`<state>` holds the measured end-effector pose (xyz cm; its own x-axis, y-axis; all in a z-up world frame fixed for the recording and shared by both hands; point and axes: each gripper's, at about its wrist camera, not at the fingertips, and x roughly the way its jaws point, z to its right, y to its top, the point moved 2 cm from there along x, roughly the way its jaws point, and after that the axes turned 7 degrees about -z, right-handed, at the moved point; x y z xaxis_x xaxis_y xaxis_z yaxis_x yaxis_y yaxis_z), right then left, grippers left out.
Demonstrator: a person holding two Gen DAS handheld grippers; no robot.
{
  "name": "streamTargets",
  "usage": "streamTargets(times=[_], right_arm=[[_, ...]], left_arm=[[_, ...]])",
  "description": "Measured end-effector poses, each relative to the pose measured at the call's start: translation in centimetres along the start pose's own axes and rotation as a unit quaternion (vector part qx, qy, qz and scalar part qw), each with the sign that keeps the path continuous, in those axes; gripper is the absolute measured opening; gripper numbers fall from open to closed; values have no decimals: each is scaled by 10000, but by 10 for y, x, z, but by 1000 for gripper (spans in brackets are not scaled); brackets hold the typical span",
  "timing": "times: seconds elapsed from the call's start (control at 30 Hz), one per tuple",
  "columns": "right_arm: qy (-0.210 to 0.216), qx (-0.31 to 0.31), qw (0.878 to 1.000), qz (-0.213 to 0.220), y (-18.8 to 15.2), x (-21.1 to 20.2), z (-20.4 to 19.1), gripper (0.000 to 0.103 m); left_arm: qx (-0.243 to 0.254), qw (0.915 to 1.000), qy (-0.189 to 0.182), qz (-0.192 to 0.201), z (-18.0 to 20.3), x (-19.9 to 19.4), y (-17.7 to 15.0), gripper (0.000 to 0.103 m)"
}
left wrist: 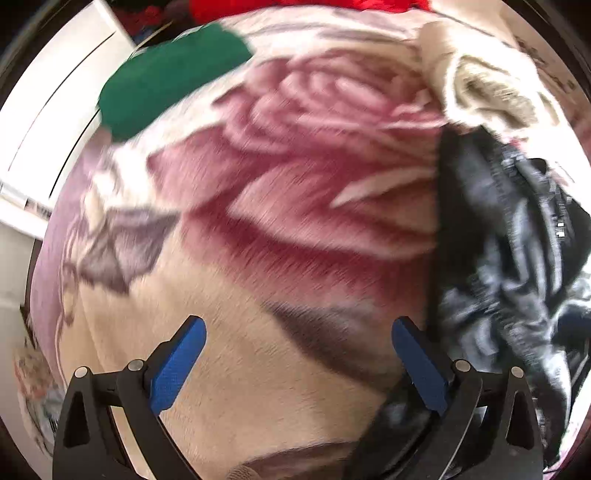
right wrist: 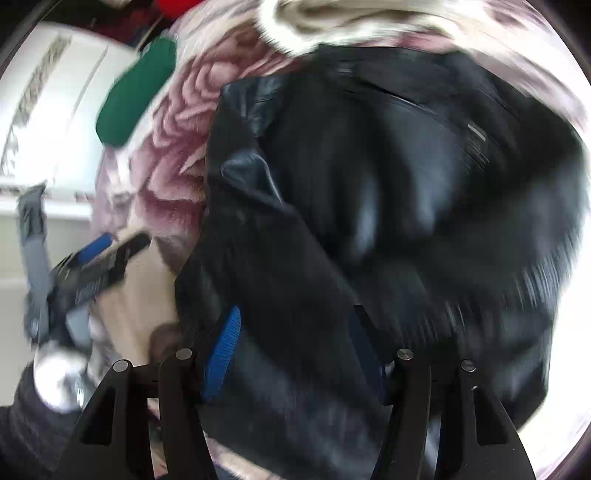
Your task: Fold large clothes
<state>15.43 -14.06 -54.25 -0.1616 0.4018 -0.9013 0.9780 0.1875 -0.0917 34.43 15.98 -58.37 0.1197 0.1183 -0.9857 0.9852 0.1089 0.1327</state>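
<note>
A black leather jacket [right wrist: 388,192] lies crumpled on a plush blanket with a big pink rose [left wrist: 288,177]. In the left wrist view the jacket [left wrist: 509,258] is at the right edge. My left gripper [left wrist: 297,343] is open and empty above the blanket, just left of the jacket. My right gripper [right wrist: 295,343] has jacket fabric bunched between its blue pads, which stand somewhat apart. The left gripper also shows in the right wrist view [right wrist: 107,251], to the left of the jacket.
A green cloth [left wrist: 166,77] lies at the blanket's far left. A cream fuzzy garment [left wrist: 487,81] lies beyond the jacket. Red fabric [left wrist: 295,7] is at the far edge. A white cabinet [left wrist: 55,110] stands to the left.
</note>
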Motion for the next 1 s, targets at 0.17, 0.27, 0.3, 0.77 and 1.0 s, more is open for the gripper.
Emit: streamTargets(times=[0.17, 0.27, 0.3, 0.77, 1.0], right_arm=[[5, -199, 9985, -516, 59, 38, -14, 63], [-94, -289, 9963, -799, 79, 61, -21, 35], [-124, -436, 9957, -806, 80, 62, -28, 23], [147, 371, 9992, -92, 94, -12, -12, 57], [286, 2114, 9767, 234, -60, -67, 100, 58]], left_arm=[[-523, 9983, 260, -47, -33, 24, -9, 103], [-804, 9965, 223, -107, -49, 34, -10, 103], [-883, 9958, 202, -126, -55, 37, -10, 103], [-513, 9985, -159, -98, -57, 20, 1, 103], [366, 9944, -982, 105, 31, -10, 27, 103]])
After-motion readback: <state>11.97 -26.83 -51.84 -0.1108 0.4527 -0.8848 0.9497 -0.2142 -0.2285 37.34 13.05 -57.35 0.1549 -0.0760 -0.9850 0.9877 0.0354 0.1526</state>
